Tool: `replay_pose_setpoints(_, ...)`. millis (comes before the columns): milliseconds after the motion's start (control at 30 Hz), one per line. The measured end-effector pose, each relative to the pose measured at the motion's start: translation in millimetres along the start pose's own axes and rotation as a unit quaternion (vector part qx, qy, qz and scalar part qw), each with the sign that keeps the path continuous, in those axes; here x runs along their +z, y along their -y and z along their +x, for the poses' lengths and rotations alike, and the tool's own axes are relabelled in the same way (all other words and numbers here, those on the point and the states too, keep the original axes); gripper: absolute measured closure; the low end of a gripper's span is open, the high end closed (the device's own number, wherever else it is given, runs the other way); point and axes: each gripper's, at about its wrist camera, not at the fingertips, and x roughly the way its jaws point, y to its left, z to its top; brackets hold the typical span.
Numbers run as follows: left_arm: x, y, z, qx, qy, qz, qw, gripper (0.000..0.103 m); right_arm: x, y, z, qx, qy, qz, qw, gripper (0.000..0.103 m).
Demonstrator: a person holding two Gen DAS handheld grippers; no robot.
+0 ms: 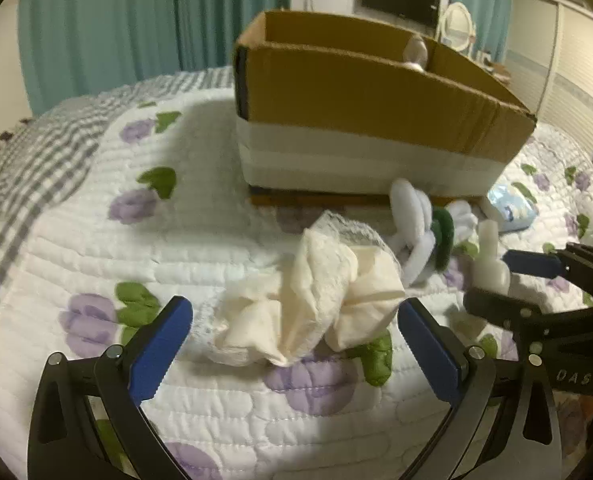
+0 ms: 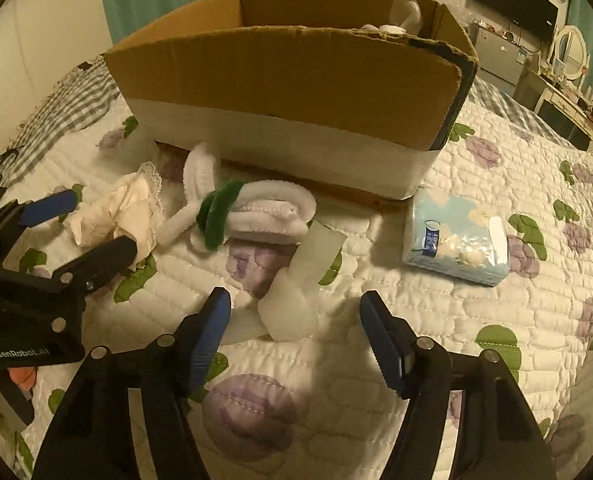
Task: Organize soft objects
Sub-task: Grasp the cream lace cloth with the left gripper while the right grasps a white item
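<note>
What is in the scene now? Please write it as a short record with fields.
surface: quilted floral bedspread
container: open cardboard box, something pale inside at far end
left gripper: open, jaws either side of cream lace cloth
right gripper: open, around pale translucent item
other soft items: white fuzzy piece with green band, by the box
also: blue tissue pack
</note>
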Motion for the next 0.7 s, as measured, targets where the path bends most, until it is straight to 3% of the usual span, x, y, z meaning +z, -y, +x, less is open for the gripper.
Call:
replay_pose_setpoints(167, -5, 9, 6, -0.012, -0.019, 0.017, 0.9996, 0.011, -5, -1, -2, 0.016, 0.000, 0.005, 1.000, 0.062)
replay_pose_setpoints(333, -9, 12, 5, -0.023, -0.025, 0.022, 0.9992, 0.025, -5, -5, -3, 0.017, 0.003, 0.002, 1.000, 0.066)
replay_pose_setpoints(367, -9, 11, 4, -0.025, -0.023, 0.020, 0.9992, 0.033, -5, -3, -3, 0.020, 0.004, 0.007, 1.000, 0.066)
replay_pose_setpoints(567, -6, -11, 3, -0.029, -0.023, -0.005, 0.9993, 0.061, -11, 0, -12, 0.026, 0.010, 0.026, 0.999, 0.071)
replay_pose_setpoints(700, -4, -13, -2, -0.029, -0.026, -0.007, 0.9992, 0.074, -14, 2, -20, 0.032, 0.015, 0.033, 0.999, 0.073)
